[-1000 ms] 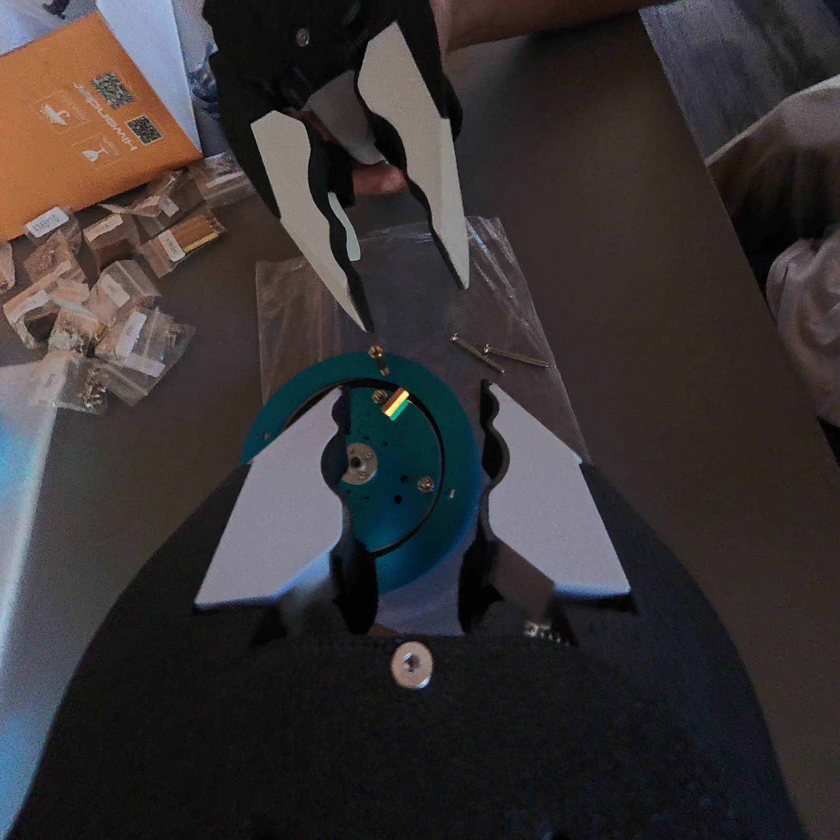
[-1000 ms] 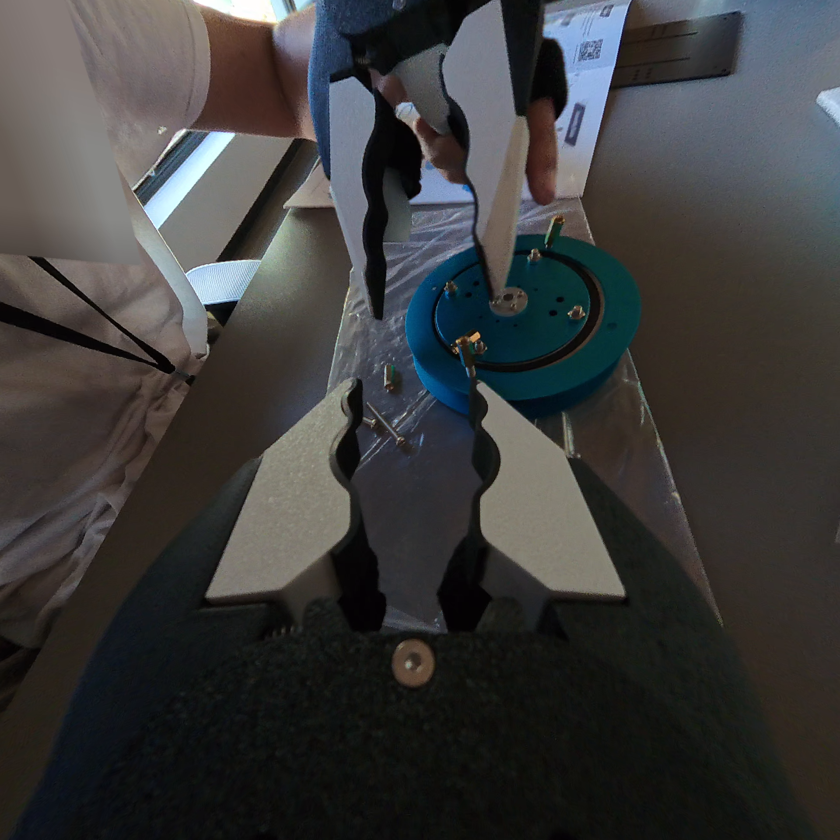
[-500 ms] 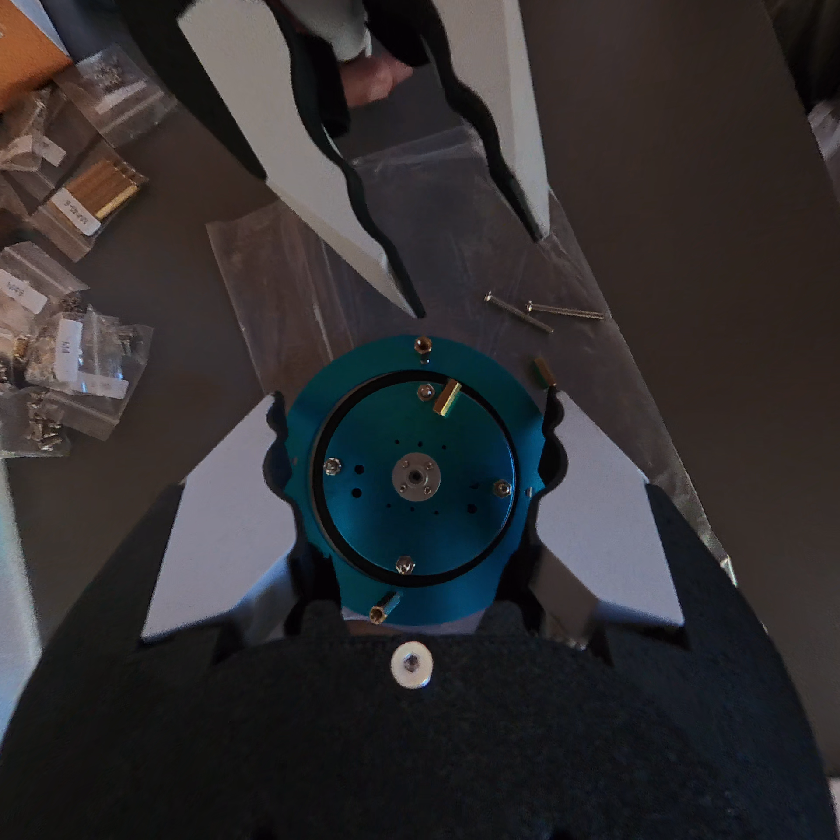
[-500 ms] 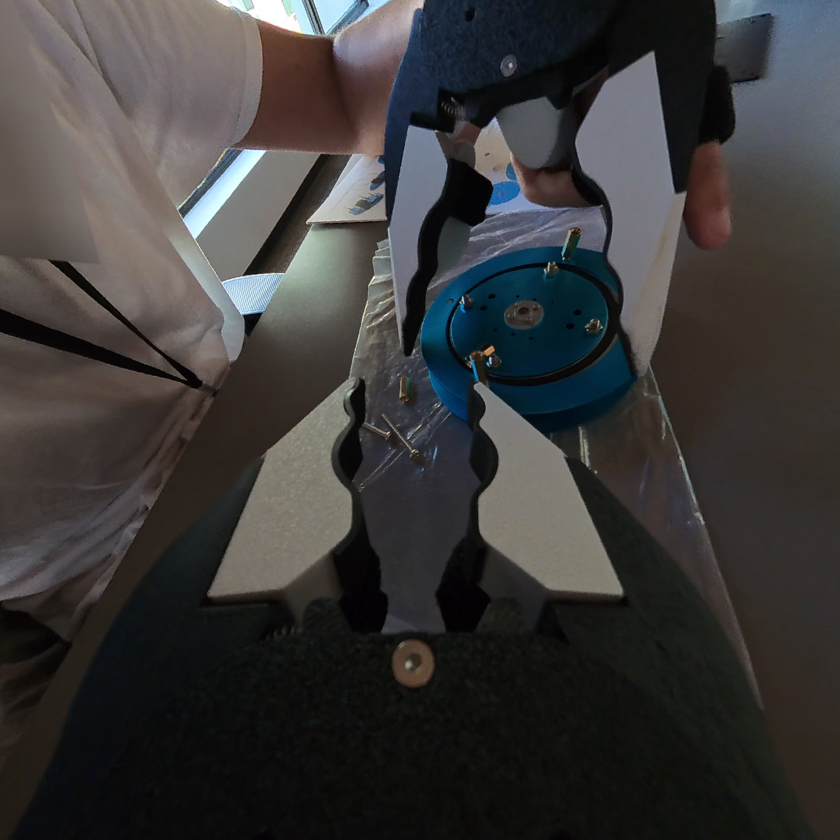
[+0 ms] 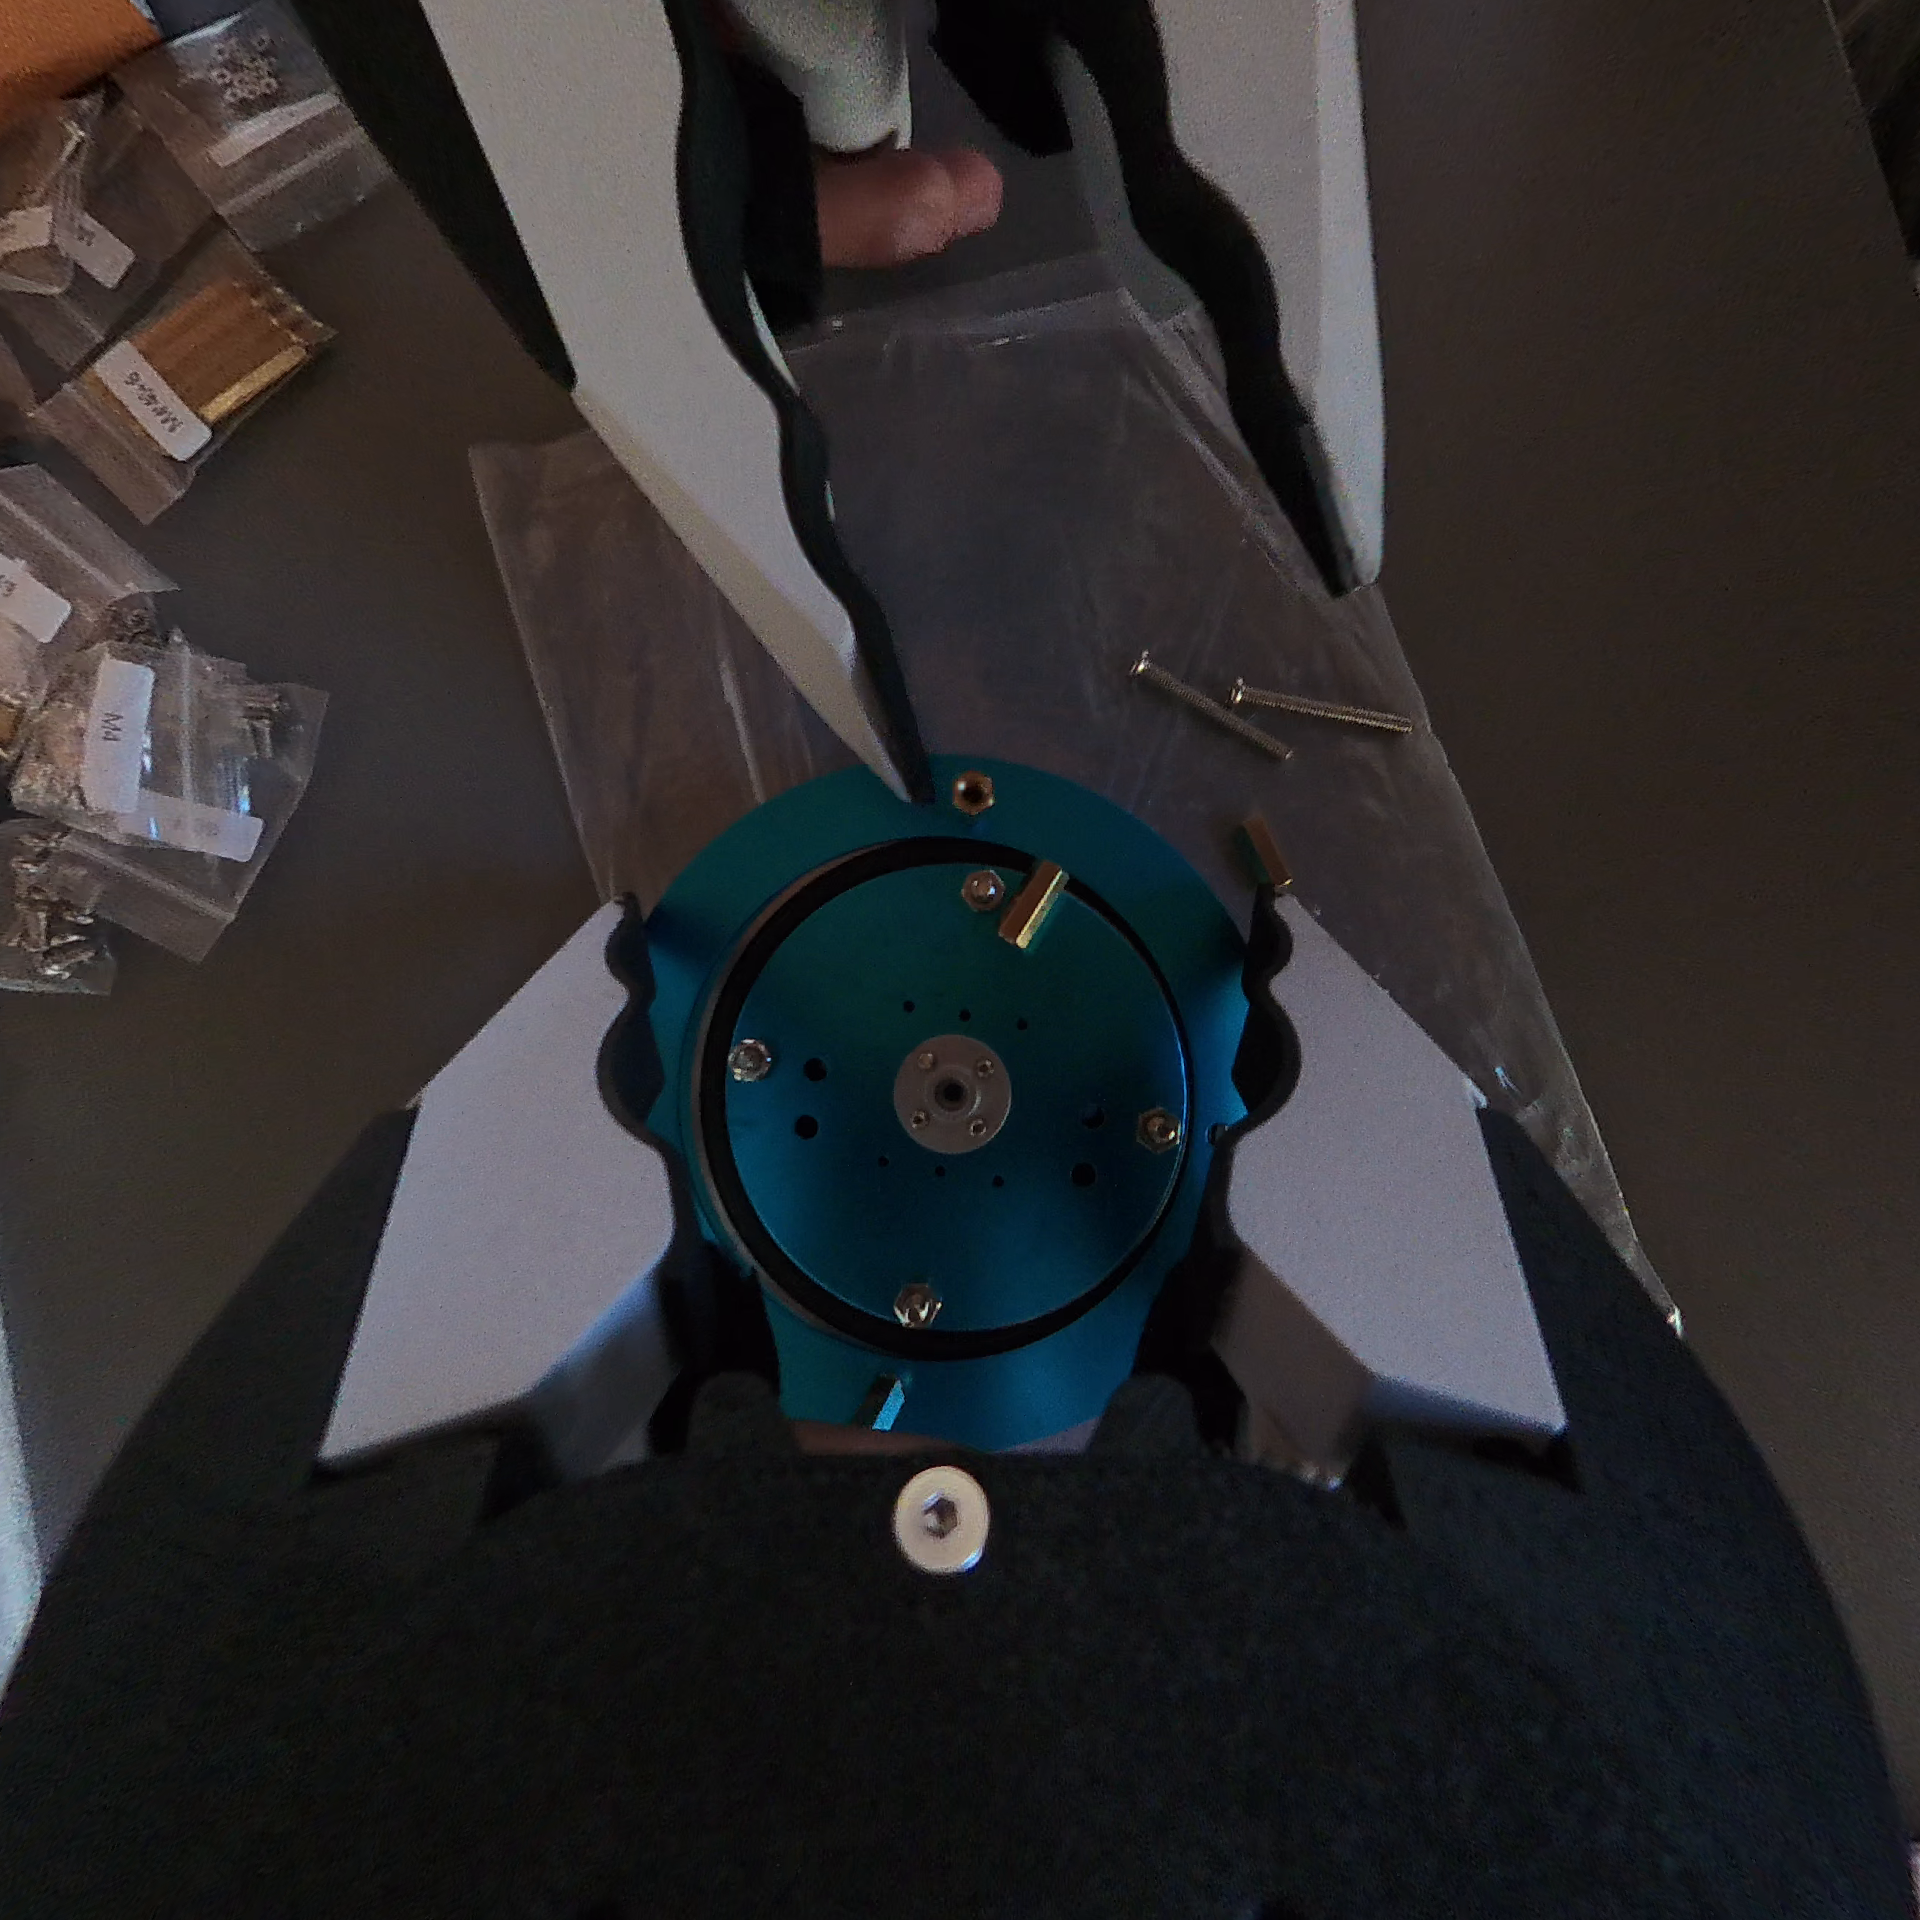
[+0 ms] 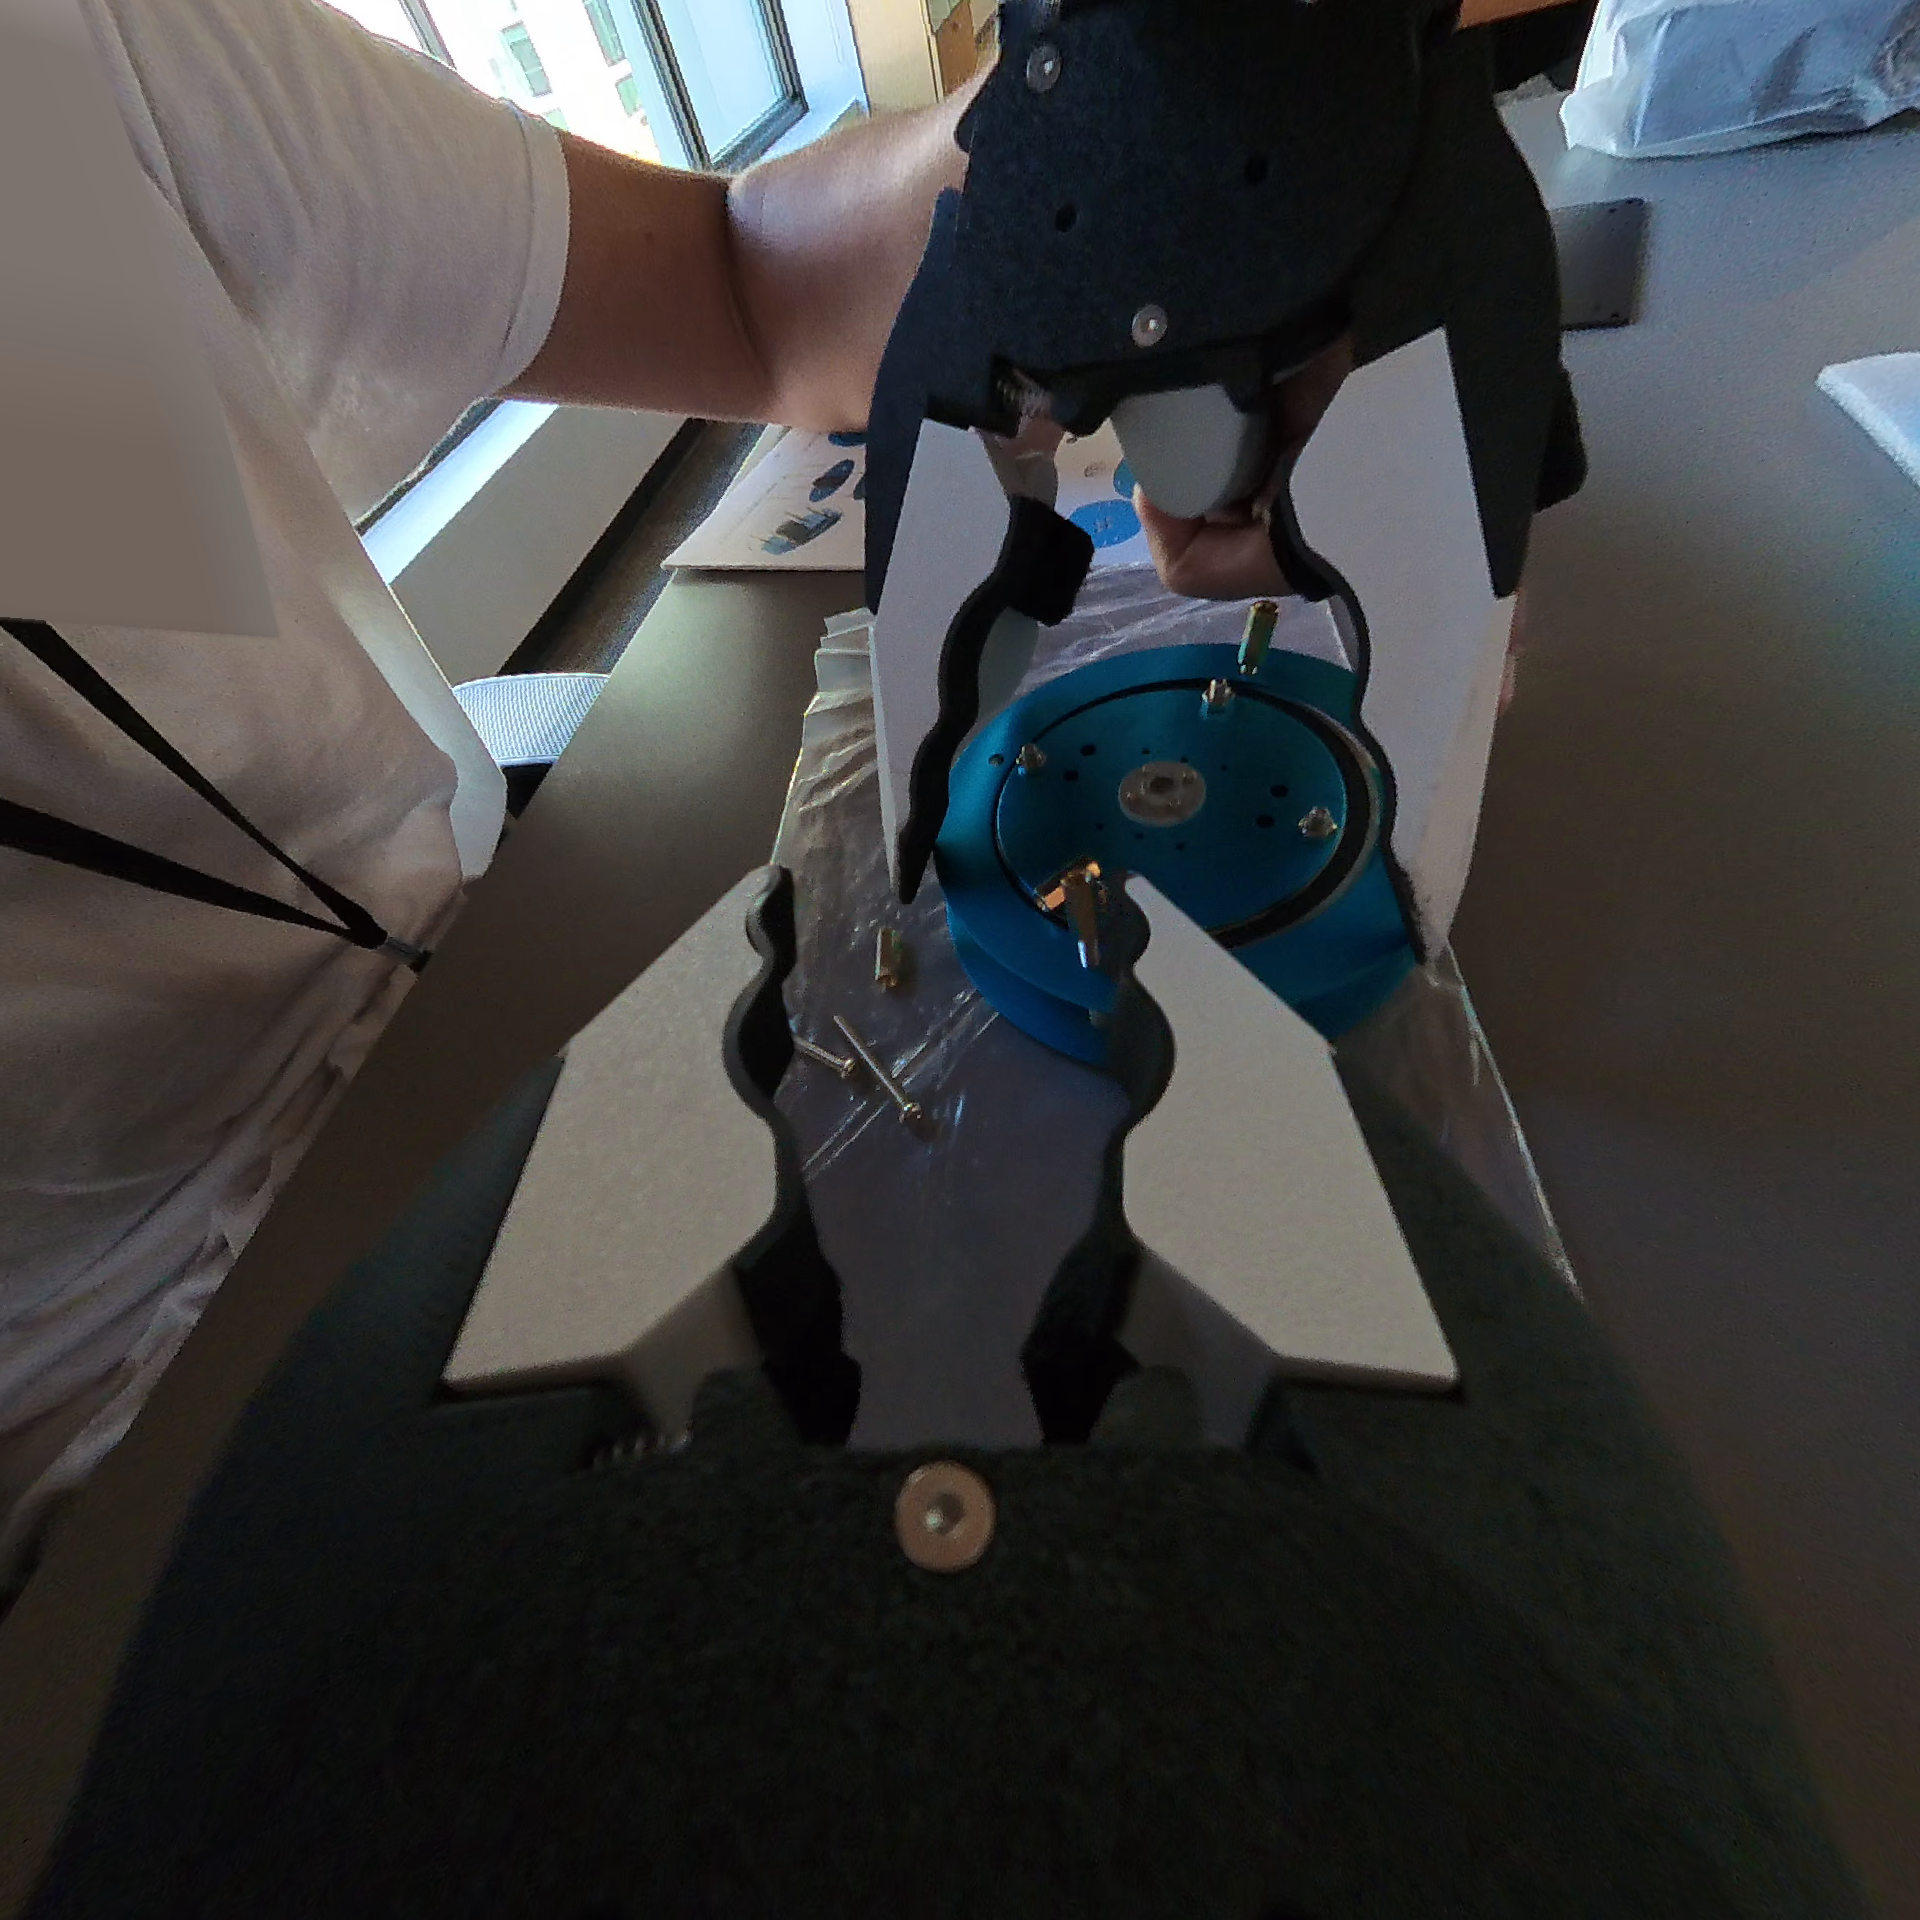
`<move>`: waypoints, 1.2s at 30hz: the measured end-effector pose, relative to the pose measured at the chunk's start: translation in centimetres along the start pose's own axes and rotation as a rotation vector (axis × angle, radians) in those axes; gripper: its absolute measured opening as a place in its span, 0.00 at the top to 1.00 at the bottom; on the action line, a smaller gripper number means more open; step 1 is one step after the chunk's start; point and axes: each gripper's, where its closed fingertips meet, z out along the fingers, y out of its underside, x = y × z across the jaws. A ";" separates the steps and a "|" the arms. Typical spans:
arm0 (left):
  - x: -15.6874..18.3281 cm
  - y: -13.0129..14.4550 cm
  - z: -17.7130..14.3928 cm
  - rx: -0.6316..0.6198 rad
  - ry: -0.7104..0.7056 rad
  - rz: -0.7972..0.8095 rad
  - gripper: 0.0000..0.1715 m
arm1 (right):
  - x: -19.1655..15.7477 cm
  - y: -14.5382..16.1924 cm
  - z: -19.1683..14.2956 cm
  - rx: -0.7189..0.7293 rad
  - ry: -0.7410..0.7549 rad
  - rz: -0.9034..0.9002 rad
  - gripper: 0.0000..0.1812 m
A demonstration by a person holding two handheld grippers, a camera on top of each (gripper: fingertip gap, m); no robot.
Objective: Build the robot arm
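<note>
A blue metal disc (image 5: 935,1226) with a silver hub lies on a clear plastic sheet (image 5: 1039,499). My left gripper (image 5: 945,909) is open wide, its fingers on either side of the disc and close against the rim; I cannot tell if they touch. My right gripper (image 6: 954,883) is open and empty. One of its fingertips (image 5: 914,784) is at the disc's far rim beside an upright brass standoff (image 5: 971,795). Another standoff (image 5: 1031,904) leans on the disc. A loose standoff (image 5: 1262,852) and two long screws (image 5: 1210,709) lie on the sheet.
Small bags of hardware (image 5: 156,790) lie on the dark table at the left. In the right wrist view a person in a white shirt (image 6: 208,831) stands at the left. A printed sheet (image 6: 779,509), a dark metal plate (image 6: 1600,265) and a white bag (image 6: 1766,73) lie farther back. About 5 cm separates my left fingertips from my right.
My left gripper opened wide and came down over the disc, which now sits between its fingers. My right gripper moved closer to the disc's rim.
</note>
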 end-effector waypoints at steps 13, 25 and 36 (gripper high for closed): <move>0.0 -0.1 0.1 0.017 -0.001 -0.005 0.34 | -0.3 0.6 0.6 -0.056 -0.021 0.044 0.65; 0.0 -0.1 0.2 0.024 -0.006 -0.010 0.34 | 0.4 0.5 0.9 -0.116 0.036 0.028 0.74; 0.0 -0.2 0.2 0.035 -0.003 -0.012 0.35 | -0.2 -0.3 0.5 -0.066 0.016 0.017 0.69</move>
